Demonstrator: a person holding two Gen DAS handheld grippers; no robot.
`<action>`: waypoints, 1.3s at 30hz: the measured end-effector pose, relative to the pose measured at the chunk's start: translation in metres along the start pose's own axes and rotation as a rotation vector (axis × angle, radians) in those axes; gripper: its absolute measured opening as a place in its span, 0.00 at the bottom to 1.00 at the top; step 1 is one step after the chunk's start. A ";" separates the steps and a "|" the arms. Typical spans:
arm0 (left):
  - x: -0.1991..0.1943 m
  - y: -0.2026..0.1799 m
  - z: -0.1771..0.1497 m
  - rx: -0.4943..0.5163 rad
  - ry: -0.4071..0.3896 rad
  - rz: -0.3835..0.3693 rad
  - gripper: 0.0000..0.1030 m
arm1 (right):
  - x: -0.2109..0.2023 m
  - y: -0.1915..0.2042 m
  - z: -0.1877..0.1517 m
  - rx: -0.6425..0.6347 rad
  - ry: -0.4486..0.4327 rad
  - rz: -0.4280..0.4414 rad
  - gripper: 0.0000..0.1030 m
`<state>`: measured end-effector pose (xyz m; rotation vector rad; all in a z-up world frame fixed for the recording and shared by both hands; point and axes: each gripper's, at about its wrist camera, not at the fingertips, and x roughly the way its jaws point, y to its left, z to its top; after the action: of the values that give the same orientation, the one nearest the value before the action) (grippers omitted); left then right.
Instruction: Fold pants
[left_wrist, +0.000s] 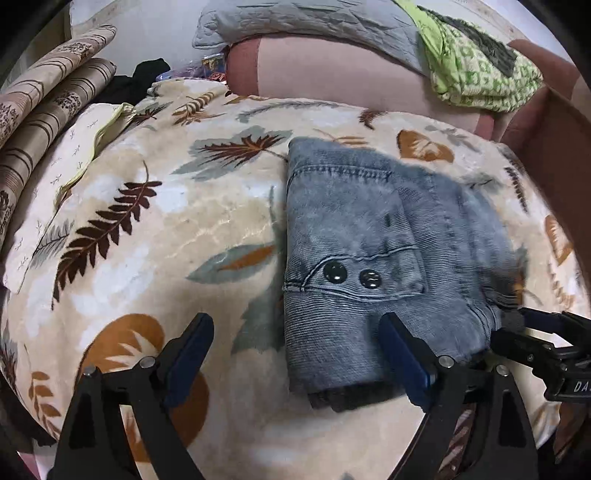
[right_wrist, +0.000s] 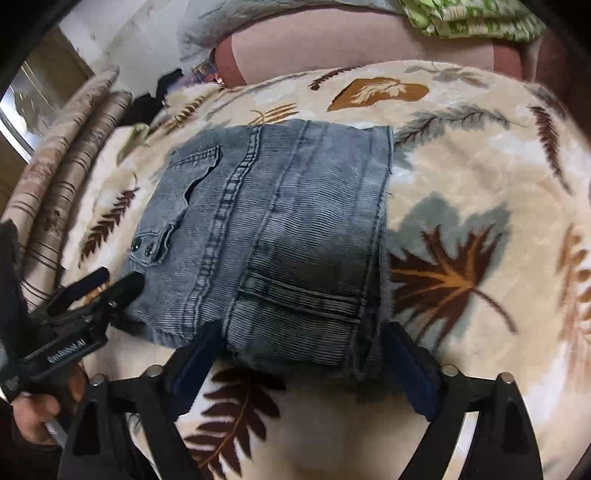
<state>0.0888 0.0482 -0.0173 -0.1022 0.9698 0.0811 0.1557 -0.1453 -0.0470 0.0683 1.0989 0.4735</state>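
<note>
- Left wrist view: the left gripper (left_wrist: 295, 343) is spread wide, gripping nothing, over the near left corner of the folded grey corduroy pants (left_wrist: 376, 236) on the leaf-print blanket (left_wrist: 155, 229).
- Right wrist view: the right gripper (right_wrist: 306, 354) is wide too, straddling the pants' (right_wrist: 266, 240) near edge; the left gripper (right_wrist: 107, 288) sits near-left.

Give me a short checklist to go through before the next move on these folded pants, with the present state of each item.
1. Grey-blue corduroy pants folded into a compact stack: ok.
2. Stack lies wholly on the cream leaf-patterned blanket: ok.
3. Left tongs open, nothing clamped: ok.
4. Right tongs open, with the stack's near edge between the blue fingers: ok.
5. Dark inner layer sticks out at the stack's near edge in the left wrist view: not ok.
6. Layers underneath lie even: cannot tell.
</note>
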 end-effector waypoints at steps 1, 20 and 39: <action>-0.005 0.001 0.002 -0.006 -0.020 -0.008 0.88 | -0.006 0.002 0.005 0.000 0.004 0.016 0.89; 0.034 0.001 -0.004 -0.012 0.005 -0.050 0.95 | 0.055 -0.008 0.116 0.074 -0.026 -0.191 0.90; -0.005 0.003 -0.005 -0.022 -0.028 0.005 0.95 | -0.030 0.028 0.020 0.089 -0.060 0.226 0.92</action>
<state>0.0812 0.0505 -0.0164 -0.1187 0.9410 0.0972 0.1526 -0.1282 -0.0045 0.2856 1.0584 0.6202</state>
